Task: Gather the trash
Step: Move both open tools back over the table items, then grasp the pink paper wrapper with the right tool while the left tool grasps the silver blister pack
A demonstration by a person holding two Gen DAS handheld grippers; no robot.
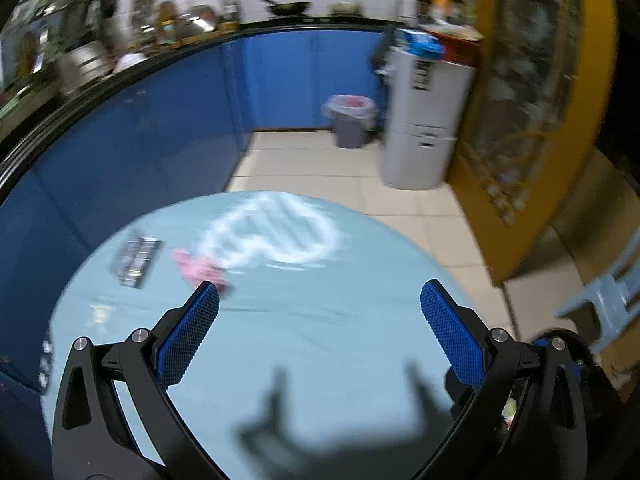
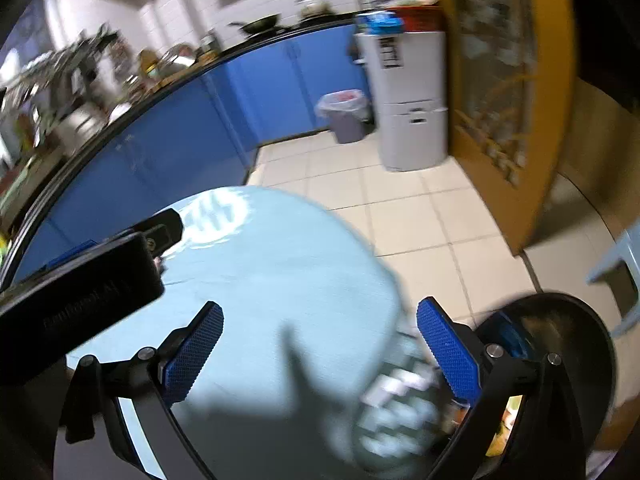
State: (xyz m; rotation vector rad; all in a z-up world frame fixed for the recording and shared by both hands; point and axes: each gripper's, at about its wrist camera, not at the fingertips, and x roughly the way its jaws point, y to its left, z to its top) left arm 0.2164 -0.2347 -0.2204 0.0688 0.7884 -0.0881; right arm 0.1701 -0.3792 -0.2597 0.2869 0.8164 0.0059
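Holding both grippers spread and empty over my blue round table: left gripper faces pink wrapper, right gripper beside black bin, presumably for scraps.

On the round light-blue table I see a crumpled pink scrap lying flat near its middle, a dark, blurred wrapper just beside that scrap toward the table's left edge, and a small pale scrap nearer the rim.
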